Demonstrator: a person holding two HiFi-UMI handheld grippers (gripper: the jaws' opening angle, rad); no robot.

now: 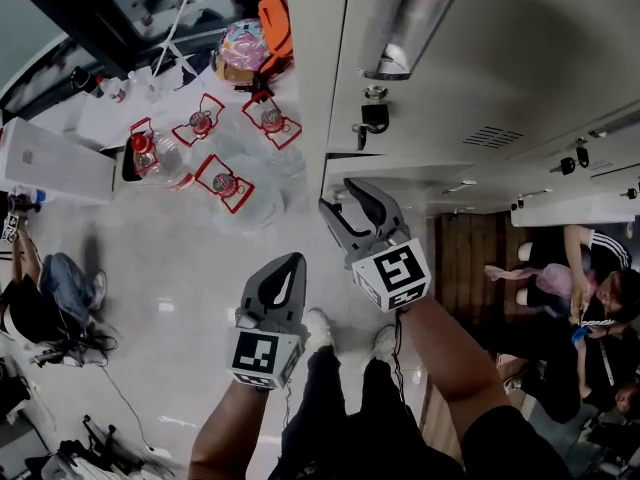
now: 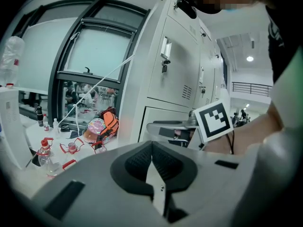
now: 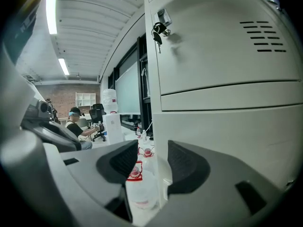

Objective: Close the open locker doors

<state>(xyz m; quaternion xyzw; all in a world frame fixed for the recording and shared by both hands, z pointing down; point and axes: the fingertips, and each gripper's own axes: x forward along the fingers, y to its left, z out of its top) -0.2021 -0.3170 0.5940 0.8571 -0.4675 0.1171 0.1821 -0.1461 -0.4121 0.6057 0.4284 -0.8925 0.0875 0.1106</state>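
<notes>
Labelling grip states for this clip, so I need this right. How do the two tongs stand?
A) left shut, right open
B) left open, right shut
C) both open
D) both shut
A: the left tongs have their pads pressed together with nothing between them, while the right tongs stand apart and grip nothing.

Four clear plastic water jugs with red handles [image 1: 224, 182] lie at my eleven o'clock on the pale glossy floor [image 1: 180, 298]. Past them, toward twelve, a shiny pink rounded object [image 1: 243, 45] touches an orange bag with black straps [image 1: 276, 23]. A white box [image 1: 50, 158] stands at ten o'clock, and a seated person [image 1: 590, 293] is at three.
</notes>
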